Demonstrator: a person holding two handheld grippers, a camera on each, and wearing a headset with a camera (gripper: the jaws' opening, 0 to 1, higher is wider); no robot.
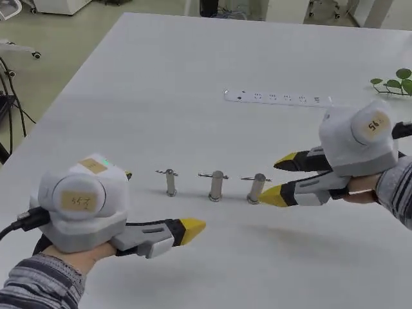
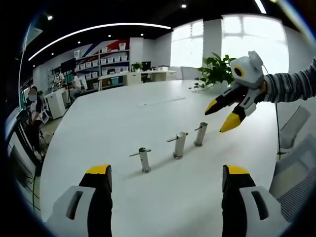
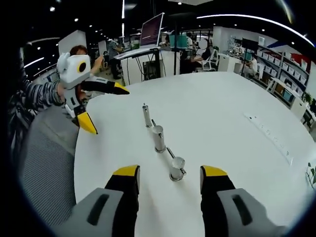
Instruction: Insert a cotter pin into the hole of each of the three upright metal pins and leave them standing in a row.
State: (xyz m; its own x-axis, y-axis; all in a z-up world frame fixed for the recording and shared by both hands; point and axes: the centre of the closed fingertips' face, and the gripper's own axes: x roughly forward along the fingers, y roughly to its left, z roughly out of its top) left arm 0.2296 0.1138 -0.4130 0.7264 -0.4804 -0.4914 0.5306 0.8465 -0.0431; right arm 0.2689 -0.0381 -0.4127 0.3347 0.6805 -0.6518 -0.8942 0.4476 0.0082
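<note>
Three upright metal pins stand in a row on the white table: left pin [image 1: 170,183], middle pin [image 1: 216,186], right pin [image 1: 257,188]. A thin cotter pin [image 1: 210,175] crosses the top of each. My left gripper [image 1: 161,201] is open, near the table's front left, with its jaws pointing at the row [image 2: 179,144]. My right gripper [image 1: 279,177] is open just right of the right pin. That pin [image 3: 176,168] sits between its yellow fingertips [image 3: 126,171] and slightly ahead of them, untouched. The other gripper shows in each gripper view: the right [image 2: 224,113] and the left [image 3: 101,106].
A white power strip [image 1: 277,98] lies on the table [image 1: 193,77] behind the row. A green plant [image 1: 394,82] is at the far right edge. Shelves, desks and people stand beyond the table in the gripper views.
</note>
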